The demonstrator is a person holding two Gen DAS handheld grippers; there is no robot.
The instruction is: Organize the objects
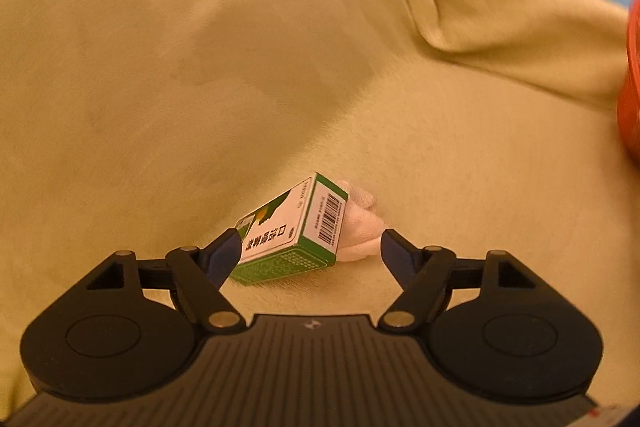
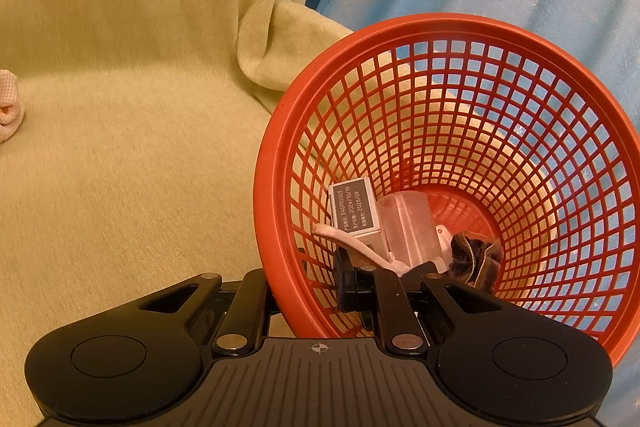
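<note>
Green blanket [image 1: 160, 67] carries box [image 1: 292, 231], cloth [image 1: 360, 227], basket [image 2: 460, 163].

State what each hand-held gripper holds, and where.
Left hand-held gripper: nothing; open around the green box. Right hand-held gripper: shut on the red basket, at its near wall.

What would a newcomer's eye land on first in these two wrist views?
Probably the red mesh basket, tipped toward the camera on the yellow-green blanket, with the right gripper shut on its near rim and a grey box, a clear cup and dark fabric inside. In the left view, the open left gripper flanks a green and white box lying against a white cloth.
</note>
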